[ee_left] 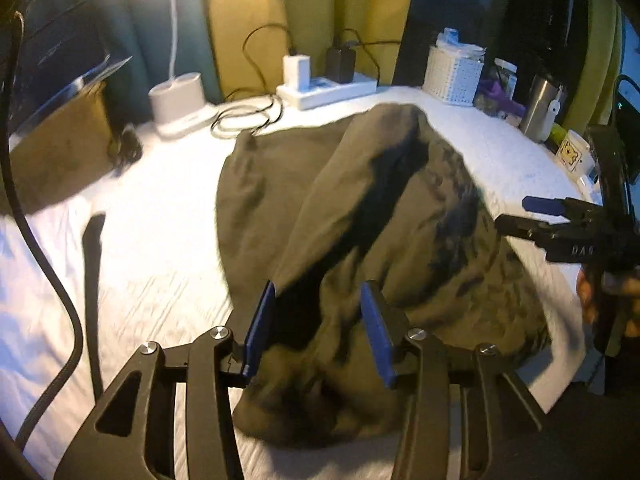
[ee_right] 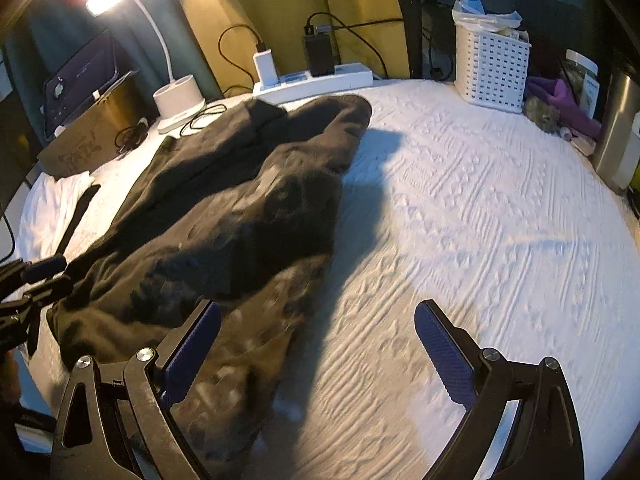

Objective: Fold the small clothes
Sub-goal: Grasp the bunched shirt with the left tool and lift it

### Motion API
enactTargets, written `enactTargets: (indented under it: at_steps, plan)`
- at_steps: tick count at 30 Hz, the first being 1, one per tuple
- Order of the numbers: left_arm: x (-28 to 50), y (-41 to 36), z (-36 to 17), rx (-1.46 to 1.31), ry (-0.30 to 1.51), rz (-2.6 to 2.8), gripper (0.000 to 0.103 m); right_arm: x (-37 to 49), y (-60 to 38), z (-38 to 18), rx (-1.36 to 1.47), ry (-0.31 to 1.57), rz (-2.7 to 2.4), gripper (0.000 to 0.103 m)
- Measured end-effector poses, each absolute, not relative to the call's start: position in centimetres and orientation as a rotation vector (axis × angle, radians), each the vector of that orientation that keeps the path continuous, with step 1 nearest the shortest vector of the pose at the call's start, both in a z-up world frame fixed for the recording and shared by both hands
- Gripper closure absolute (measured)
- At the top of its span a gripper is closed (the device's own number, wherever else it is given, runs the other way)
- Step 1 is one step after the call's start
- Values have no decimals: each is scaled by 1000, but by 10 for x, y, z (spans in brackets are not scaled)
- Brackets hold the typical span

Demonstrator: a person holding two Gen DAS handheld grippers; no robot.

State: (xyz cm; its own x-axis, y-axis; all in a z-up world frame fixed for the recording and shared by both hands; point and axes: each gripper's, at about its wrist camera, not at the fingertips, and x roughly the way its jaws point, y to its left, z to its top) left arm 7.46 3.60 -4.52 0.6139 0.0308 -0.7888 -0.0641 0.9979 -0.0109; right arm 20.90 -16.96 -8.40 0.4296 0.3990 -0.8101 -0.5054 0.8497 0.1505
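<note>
The dark garment (ee_right: 224, 216) lies on the white cloth of the tabletop (ee_right: 460, 208), left of the middle in the right wrist view and running from near the power strip (ee_right: 316, 78) toward the near edge; it looks partly folded at most, one long side lapped over the rest in a thick ridge, with lumps and wrinkles all along it; no neat edges or flat rectangle show yet.

The left claw (ee_left: 320, 328) stands half open above the near end of the garment, cloth visible between its blue pads (ee_left: 260, 320), though blur keeps me from telling whether it is pinched; I judge it is not gripped. The right claw (ee_right: 316, 344) is spread wide, one pad over the garment's edge and the other over bare white cloth, holding nothing.

By my reading the fold is in an early to middle stage; smoothing, at least one more fold across the length, and squaring up all seem left to do. The lamp (ee_right: 176, 98) and basket (ee_right: 490, 66) stand well apart at the back.
</note>
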Motion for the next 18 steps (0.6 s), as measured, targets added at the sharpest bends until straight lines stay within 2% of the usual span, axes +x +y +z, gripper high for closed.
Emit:
enactTargets:
  at_steps: [18]
  plan:
    - [193, -15, -51, 204, 939, -61, 58, 261, -200, -86, -23, 960, 552, 5]
